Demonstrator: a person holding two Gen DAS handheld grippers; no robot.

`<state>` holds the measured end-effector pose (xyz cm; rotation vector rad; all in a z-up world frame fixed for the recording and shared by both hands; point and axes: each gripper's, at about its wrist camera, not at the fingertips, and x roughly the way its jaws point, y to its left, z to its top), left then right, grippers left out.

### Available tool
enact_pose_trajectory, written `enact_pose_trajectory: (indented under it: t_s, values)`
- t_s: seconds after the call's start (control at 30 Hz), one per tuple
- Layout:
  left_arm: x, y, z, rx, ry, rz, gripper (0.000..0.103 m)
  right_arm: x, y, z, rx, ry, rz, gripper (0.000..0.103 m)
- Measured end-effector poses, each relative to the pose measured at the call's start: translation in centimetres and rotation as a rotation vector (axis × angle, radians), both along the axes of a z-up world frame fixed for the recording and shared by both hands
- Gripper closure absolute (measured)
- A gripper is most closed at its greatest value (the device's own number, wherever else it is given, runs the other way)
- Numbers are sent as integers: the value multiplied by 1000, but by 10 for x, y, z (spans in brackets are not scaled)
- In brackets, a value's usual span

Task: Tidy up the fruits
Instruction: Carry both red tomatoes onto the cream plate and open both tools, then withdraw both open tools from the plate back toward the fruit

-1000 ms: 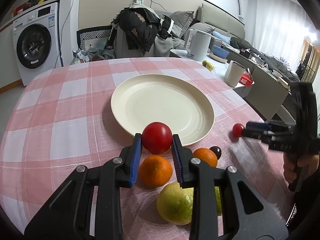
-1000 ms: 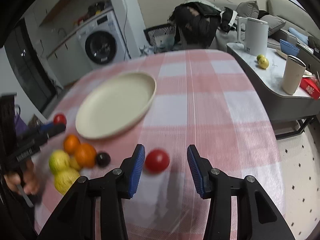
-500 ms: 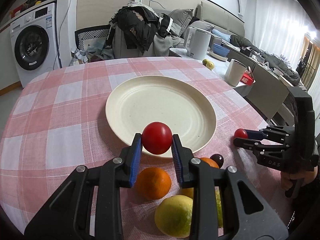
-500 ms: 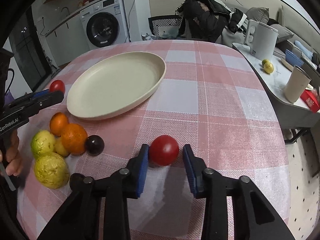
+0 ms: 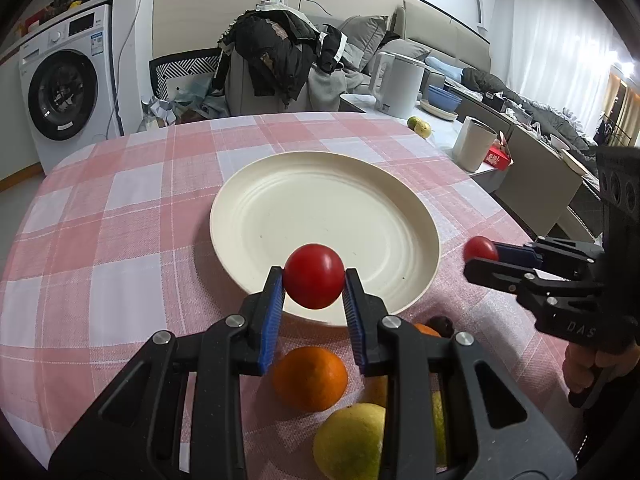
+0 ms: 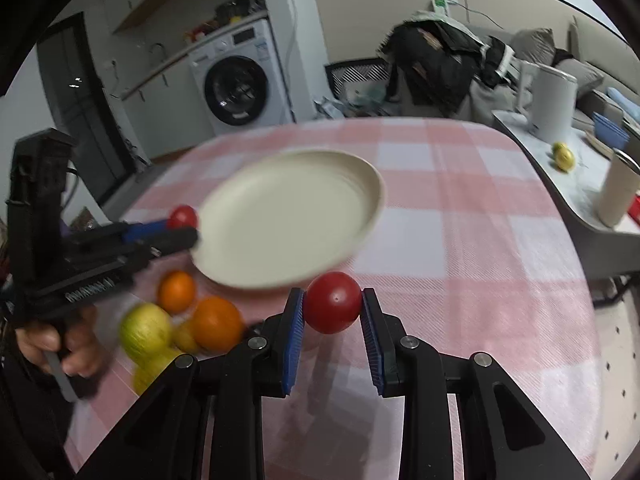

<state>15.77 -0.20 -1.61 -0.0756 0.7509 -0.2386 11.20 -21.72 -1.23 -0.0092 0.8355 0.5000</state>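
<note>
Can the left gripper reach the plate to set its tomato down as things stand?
Probably yes. The left gripper holds its tomato at the near rim of the plate, and nothing lies on the plate or between them.

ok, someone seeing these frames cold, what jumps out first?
Two red tomatoes, one clamped in each gripper: the left tomato over the near rim of the cream plate, the right tomato just off its edge. The plate is bare, with oranges and yellow-green fruit clustered on the checked cloth beside it.

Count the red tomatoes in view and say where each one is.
2. One tomato is clamped in the left gripper above the plate's near rim; the other tomato is clamped in the right gripper. None lies on the plate.
</note>
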Motion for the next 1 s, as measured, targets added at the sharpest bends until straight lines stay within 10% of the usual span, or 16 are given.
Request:
enact_pose_trajectory:
  t_s: [0.73, 1.0]
  values:
    - [6, 1, -6, 17, 20, -3, 75, 18, 38, -2, 16, 6, 11, 72]
    - [-20, 9, 9, 46, -37, 27, 23, 1, 28, 5, 18, -14, -9, 45]
